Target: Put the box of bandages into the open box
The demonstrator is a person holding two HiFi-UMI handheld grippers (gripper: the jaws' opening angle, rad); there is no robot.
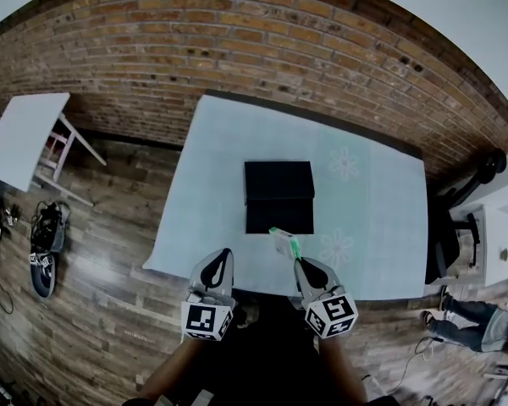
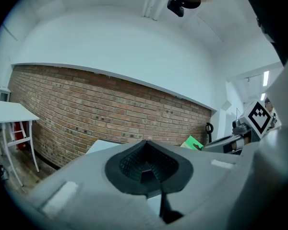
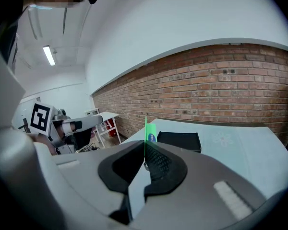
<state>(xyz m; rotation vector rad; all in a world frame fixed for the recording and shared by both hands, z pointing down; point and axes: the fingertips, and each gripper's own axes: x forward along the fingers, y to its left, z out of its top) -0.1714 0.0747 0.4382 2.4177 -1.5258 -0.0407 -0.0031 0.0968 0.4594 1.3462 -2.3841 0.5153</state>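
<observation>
The box of bandages (image 1: 284, 240), small, flat and green-and-white, hangs over the near part of the table, just in front of the open black box (image 1: 278, 194). My right gripper (image 1: 298, 263) is shut on its near end. In the right gripper view the bandage box (image 3: 149, 131) stands edge-on between the pads, with the black box (image 3: 178, 141) beyond it. My left gripper (image 1: 221, 265) is held at the table's near edge, left of the bandage box, shut with nothing in it. In the left gripper view the green box (image 2: 192, 143) shows to the right.
A light blue cloth covers the table (image 1: 372, 218), which stands against a brick wall (image 1: 262, 49). A small white table (image 1: 21, 134) stands at the left, an office chair (image 1: 457, 227) at the right. A person (image 1: 478, 321) is at the lower right.
</observation>
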